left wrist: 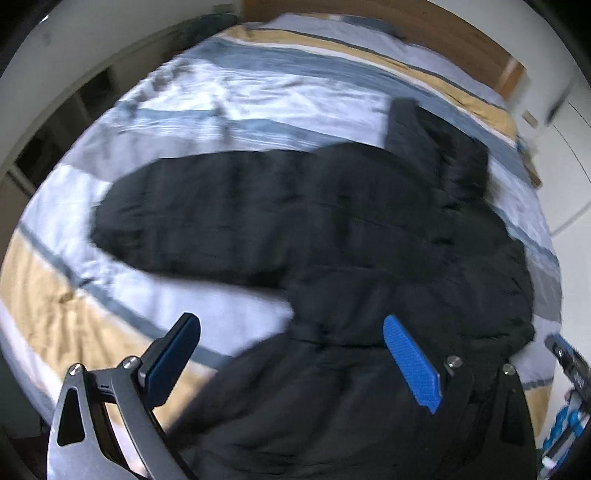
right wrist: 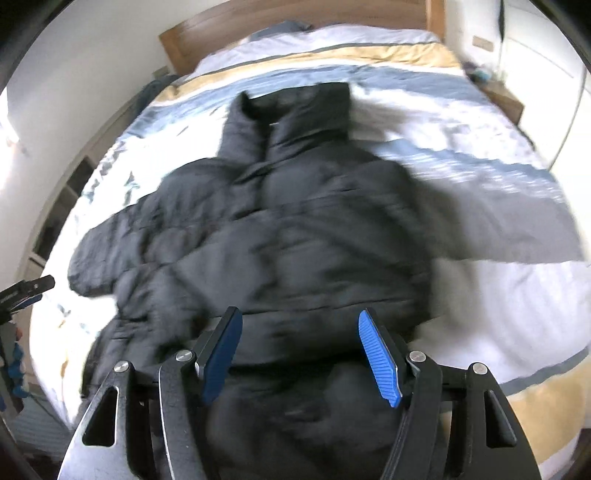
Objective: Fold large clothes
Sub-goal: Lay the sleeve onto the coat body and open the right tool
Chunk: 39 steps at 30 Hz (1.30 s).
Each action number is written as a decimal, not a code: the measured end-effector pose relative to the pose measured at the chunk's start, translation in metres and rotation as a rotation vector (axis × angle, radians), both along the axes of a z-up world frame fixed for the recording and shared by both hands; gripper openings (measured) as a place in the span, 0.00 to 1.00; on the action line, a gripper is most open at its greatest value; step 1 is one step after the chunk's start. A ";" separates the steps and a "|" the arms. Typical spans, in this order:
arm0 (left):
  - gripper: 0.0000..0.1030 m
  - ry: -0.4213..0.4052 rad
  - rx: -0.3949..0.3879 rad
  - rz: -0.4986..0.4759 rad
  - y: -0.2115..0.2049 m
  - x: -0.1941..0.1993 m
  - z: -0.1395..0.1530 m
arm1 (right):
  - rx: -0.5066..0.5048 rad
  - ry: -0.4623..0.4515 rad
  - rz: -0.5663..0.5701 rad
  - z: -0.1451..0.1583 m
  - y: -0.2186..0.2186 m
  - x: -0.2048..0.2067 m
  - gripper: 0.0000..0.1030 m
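Black quilted puffer jacket [right wrist: 280, 236] flat on striped bed [right wrist: 480, 302], left gripper [left wrist: 291, 354] and right gripper [right wrist: 301, 350] above jacket hem, both jaws wide open, empty

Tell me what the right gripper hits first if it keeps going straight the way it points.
Most likely the black puffer jacket. The right gripper is open and aimed at the jacket's lower body, spread on the striped duvet. Nothing shows in between, though blur leaves depth unclear.

This is looking like a bedroom in a home. A wide bed [right wrist: 480, 155] with a striped cover is filling the room, and a wooden headboard [right wrist: 295, 22] is standing behind it. Beside the bed a nightstand [right wrist: 506, 98] is standing, against white walls [right wrist: 92, 74].
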<state>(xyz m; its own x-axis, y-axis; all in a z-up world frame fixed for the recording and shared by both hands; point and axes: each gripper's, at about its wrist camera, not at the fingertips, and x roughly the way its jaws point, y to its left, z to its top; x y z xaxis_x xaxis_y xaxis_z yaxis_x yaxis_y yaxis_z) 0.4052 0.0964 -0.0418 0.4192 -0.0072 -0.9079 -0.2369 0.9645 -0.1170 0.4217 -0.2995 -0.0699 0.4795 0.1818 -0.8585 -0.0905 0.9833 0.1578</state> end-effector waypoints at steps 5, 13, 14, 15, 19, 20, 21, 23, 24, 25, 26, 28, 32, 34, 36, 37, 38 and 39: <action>0.97 -0.041 -0.038 -0.111 -0.092 0.030 -0.009 | -0.028 -0.024 0.031 -0.017 -0.028 0.032 0.63; 0.97 -0.060 -0.007 -0.196 -0.191 0.086 -0.061 | -0.038 0.009 0.112 -0.067 -0.035 0.062 0.63; 0.97 -0.048 0.021 -0.198 -0.196 0.090 -0.073 | -0.038 0.016 0.115 -0.073 -0.037 0.063 0.63; 0.98 -0.016 0.051 -0.201 -0.200 0.095 -0.091 | -0.042 0.033 0.114 -0.083 -0.041 0.066 0.63; 0.98 0.043 0.066 -0.207 -0.187 0.096 -0.118 | -0.032 0.065 0.063 -0.102 -0.068 0.075 0.65; 0.98 0.042 0.069 -0.203 -0.182 0.094 -0.114 | -0.036 0.067 0.053 -0.102 -0.072 0.076 0.69; 0.98 0.040 0.073 -0.198 -0.178 0.090 -0.110 | -0.046 0.067 0.038 -0.102 -0.079 0.076 0.70; 0.98 0.021 0.093 -0.189 -0.172 0.080 -0.096 | -0.054 0.052 0.025 -0.094 -0.087 0.073 0.70; 0.97 0.004 0.101 -0.193 -0.173 0.073 -0.087 | -0.064 0.042 0.023 -0.088 -0.087 0.070 0.70; 0.97 -0.012 0.097 -0.200 -0.174 0.066 -0.080 | -0.073 0.027 0.025 -0.081 -0.087 0.067 0.70; 0.97 -0.023 0.085 -0.207 -0.177 0.060 -0.075 | -0.075 0.006 0.031 -0.074 -0.084 0.063 0.70; 0.97 -0.044 0.054 -0.235 -0.182 0.047 -0.067 | -0.053 -0.031 0.045 -0.060 -0.075 0.053 0.70; 0.97 -0.030 0.030 -0.281 -0.208 0.036 -0.083 | -0.026 -0.037 0.116 -0.057 -0.045 0.040 0.70; 0.97 0.012 0.041 -0.290 -0.214 0.038 -0.101 | -0.039 0.006 0.154 -0.071 -0.028 0.039 0.70; 0.97 0.072 0.028 -0.302 -0.211 0.041 -0.118 | -0.069 0.064 0.145 -0.088 -0.024 0.042 0.70; 0.97 0.086 0.016 -0.306 -0.208 0.041 -0.120 | -0.074 0.079 0.129 -0.091 -0.025 0.041 0.68; 0.97 0.089 0.006 -0.317 -0.205 0.041 -0.117 | -0.077 0.096 0.100 -0.093 -0.028 0.042 0.68; 0.97 0.080 0.005 -0.329 -0.203 0.040 -0.110 | -0.085 0.102 0.060 -0.089 -0.033 0.040 0.68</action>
<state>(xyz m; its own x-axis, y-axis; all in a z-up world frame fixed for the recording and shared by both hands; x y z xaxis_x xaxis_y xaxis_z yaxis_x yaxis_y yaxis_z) 0.4450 -0.1064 -0.1519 0.3222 -0.1256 -0.9383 0.0791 0.9913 -0.1055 0.4620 -0.3328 -0.1590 0.3792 0.1321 -0.9158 -0.1369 0.9869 0.0857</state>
